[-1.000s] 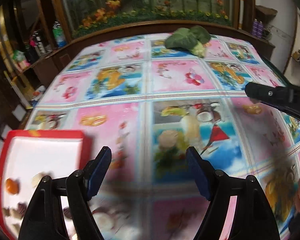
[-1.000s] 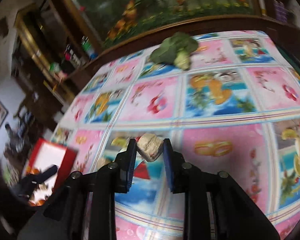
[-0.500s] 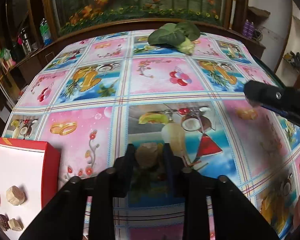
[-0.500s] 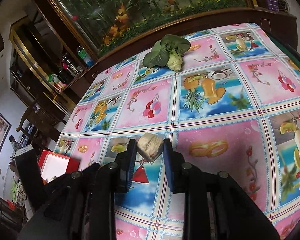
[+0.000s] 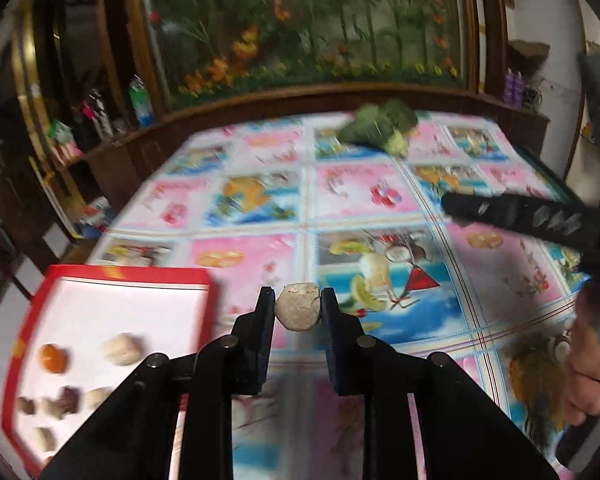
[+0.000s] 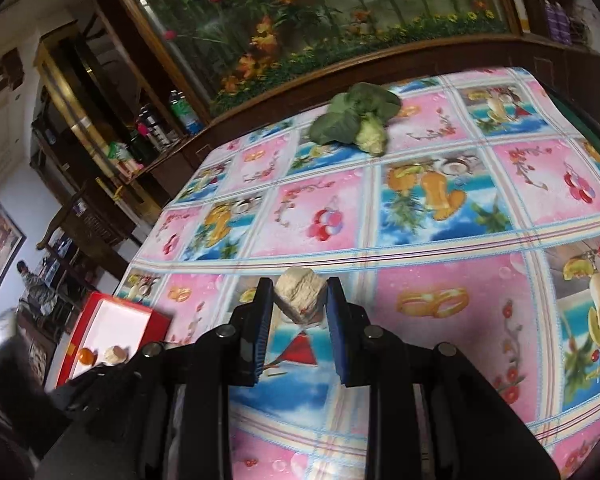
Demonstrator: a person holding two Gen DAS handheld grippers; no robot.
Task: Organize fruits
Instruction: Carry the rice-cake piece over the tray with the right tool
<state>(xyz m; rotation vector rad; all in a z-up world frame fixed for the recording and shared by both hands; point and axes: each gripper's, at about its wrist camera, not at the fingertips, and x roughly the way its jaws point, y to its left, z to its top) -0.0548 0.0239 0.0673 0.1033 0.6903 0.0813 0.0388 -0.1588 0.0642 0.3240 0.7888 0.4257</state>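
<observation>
My left gripper [image 5: 297, 307] is shut on a round beige fruit piece [image 5: 298, 306] and holds it above the table, just right of a red tray [image 5: 100, 276] with a white floor. The tray holds an orange piece [image 5: 53, 358], a pale piece [image 5: 122, 347] and several small brown and beige pieces. My right gripper [image 6: 299, 298] is shut on a blocky beige chunk [image 6: 300, 294] above the table's middle. The tray shows in the right wrist view [image 6: 156, 320] at the lower left. The right gripper's arm [image 5: 520, 212] crosses the left wrist view at the right.
A leafy green vegetable [image 6: 358, 120] lies at the table's far side, also in the left wrist view [image 5: 380, 126]. The table carries a pink and blue fruit-print cloth [image 6: 440, 288]. A wooden cabinet with a flower painting and shelves of bottles [image 6: 180, 108] stands behind.
My left gripper went from open and empty to shut on the round beige piece, then lifted it towards the tray. My right gripper kept hold of its chunk and rose slightly.
</observation>
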